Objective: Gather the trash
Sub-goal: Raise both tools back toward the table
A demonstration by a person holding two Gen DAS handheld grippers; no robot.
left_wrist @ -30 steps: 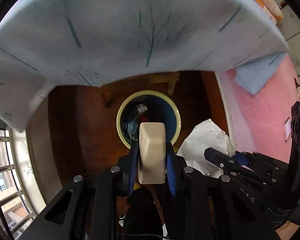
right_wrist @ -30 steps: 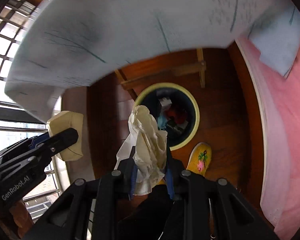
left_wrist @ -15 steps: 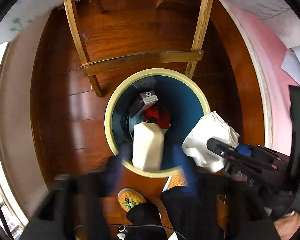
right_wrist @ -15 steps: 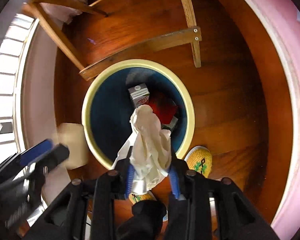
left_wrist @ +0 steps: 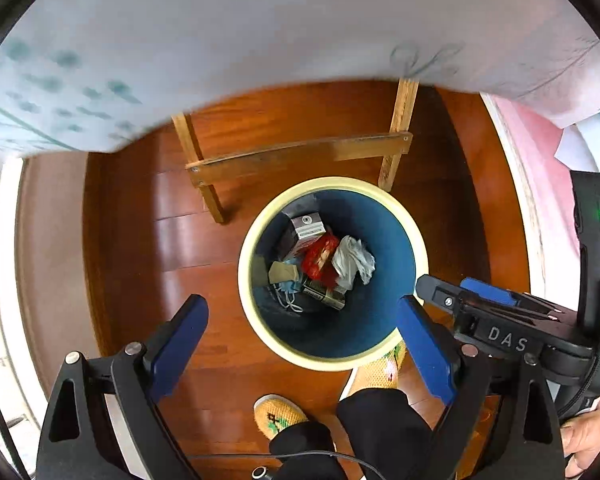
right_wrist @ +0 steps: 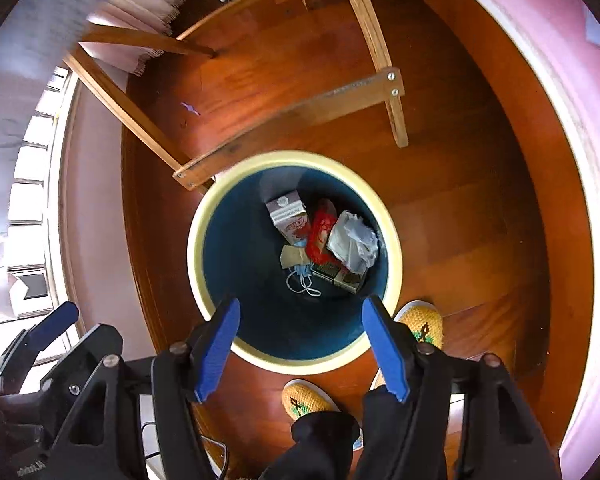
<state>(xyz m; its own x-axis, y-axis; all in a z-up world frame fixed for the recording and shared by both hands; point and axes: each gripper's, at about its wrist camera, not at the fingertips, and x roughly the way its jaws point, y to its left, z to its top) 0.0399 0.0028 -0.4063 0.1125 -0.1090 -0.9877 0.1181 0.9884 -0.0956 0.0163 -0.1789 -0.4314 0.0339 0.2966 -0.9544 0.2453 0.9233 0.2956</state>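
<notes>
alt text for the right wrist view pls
Looking down into a blue bin with a cream rim, holding a carton, red wrapper, crumpled paper and a face mask. The right gripper hangs over it, jaws opening and empty; wooden chair legs and yellow slippers stand around on the floor.

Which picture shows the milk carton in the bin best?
The right wrist view: the milk carton faces up there, with its grey top and red print clear of the other trash. In the left wrist view, the carton looks smaller and the red wrapper hides its lower part.
</notes>
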